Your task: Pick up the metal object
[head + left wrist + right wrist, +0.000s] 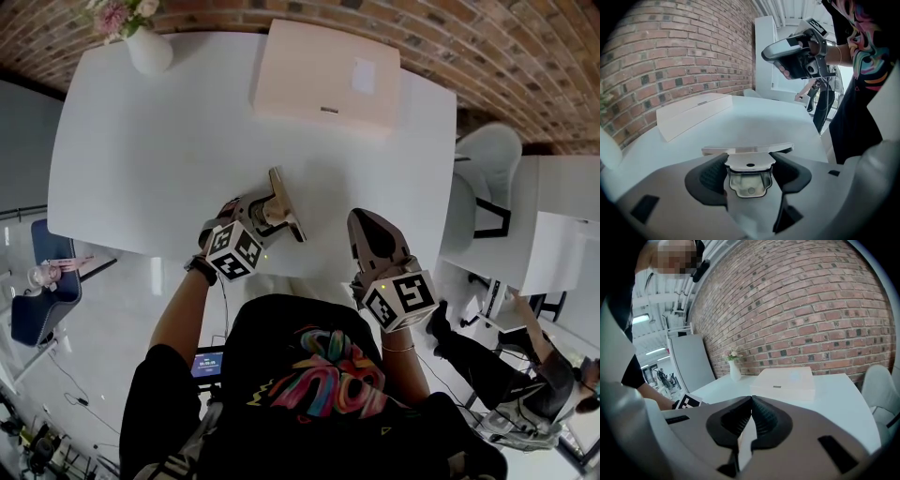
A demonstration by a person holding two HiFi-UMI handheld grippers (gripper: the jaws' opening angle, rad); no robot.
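Note:
The metal object [284, 204] is a shiny flat bar with a bracket-like plate. It sits between the jaws of my left gripper [267, 212], just above the near edge of the white table [159, 141]. In the left gripper view the plate [749, 174] is clamped between the dark pads, and the bar lies crosswise at the tips of the left gripper [749, 161]. My right gripper [373, 236] hovers to the right at the table's near edge, apart from the object. In its own view the right gripper [751, 401] has its jaws pressed together with nothing held.
A pale pink flat box [326, 77] lies at the table's far side, also seen as the box [785, 383]. A white vase with flowers [148, 47] stands at the far left corner. A white chair [487, 178] and a second table [562, 216] are to the right. A brick wall runs behind.

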